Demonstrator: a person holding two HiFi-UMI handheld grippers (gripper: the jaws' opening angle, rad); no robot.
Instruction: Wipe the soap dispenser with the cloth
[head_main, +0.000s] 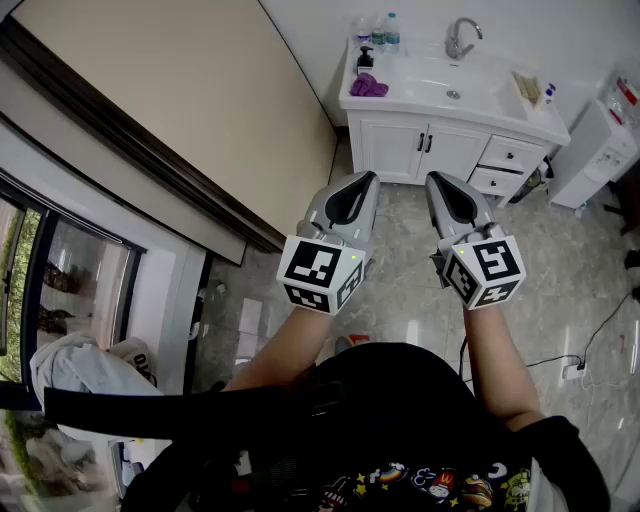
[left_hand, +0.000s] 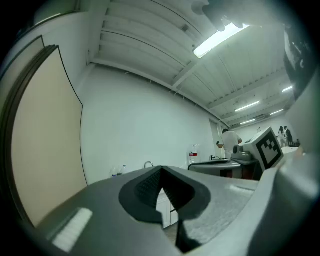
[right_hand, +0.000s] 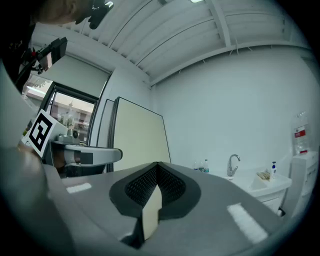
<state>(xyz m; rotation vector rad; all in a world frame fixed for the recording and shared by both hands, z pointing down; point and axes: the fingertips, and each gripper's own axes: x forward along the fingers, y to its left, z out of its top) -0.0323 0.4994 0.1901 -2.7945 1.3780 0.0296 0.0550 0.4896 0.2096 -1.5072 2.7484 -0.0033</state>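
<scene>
Left claw (head_main: 368, 180): jaws together on nothing, held level above the tiled floor (head_main: 560, 270).
Right claw (head_main: 432, 182): jaws pressed together too, empty, just beside the left.
Progress: nothing appears started; the cloth lies unclaimed and the dispenser looks untouched, so pickup and the whole wipe remain.
Cloth (head_main: 368, 86): purple, bunched at the left end of the white tabletop (head_main: 420, 100), well apart from both claws.
Soap dispenser (head_main: 365, 58): upright just behind the cloth, ahead of both claws across the floor.
</scene>
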